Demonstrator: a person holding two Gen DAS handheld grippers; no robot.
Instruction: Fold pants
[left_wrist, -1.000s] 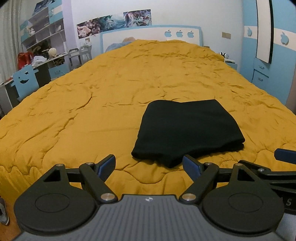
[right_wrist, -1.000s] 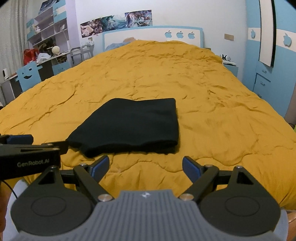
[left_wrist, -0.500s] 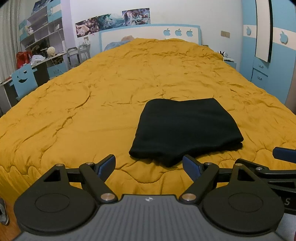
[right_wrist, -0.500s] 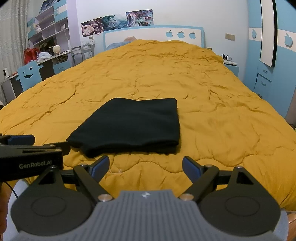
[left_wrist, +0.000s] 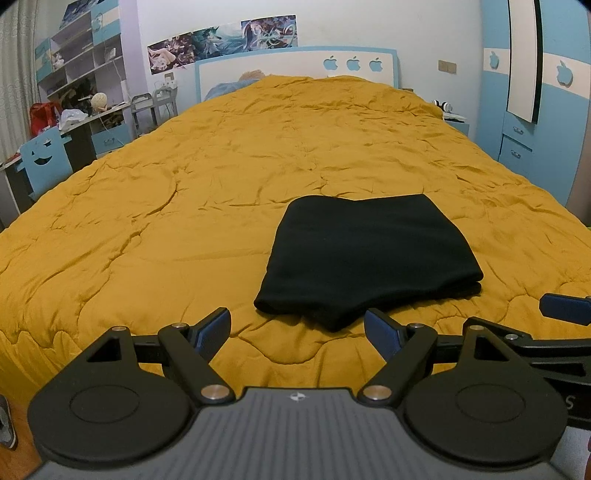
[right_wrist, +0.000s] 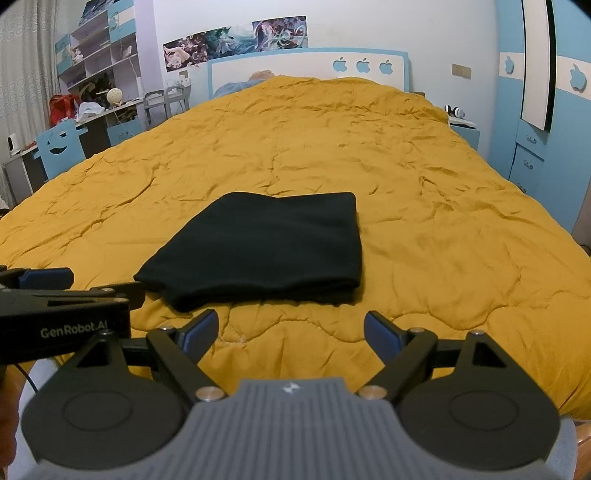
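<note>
Pants (left_wrist: 367, 258) lie folded on the yellow quilt (left_wrist: 147, 221), just ahead of both tools, long axis left-right. My left gripper (left_wrist: 297, 332) and right gripper (right_wrist: 290, 328) hang spread wide, empty. Left sits slightly nearer the front corner. Nothing blocks the approach.

In the right wrist view, the words "GenRobot.AI" are showing in pale letters on the black side of the left gripper (right_wrist: 48, 275). In the left wrist view, one letter "S" is showing on the right gripper (left_wrist: 565, 308); the rest is being cut off.
</note>
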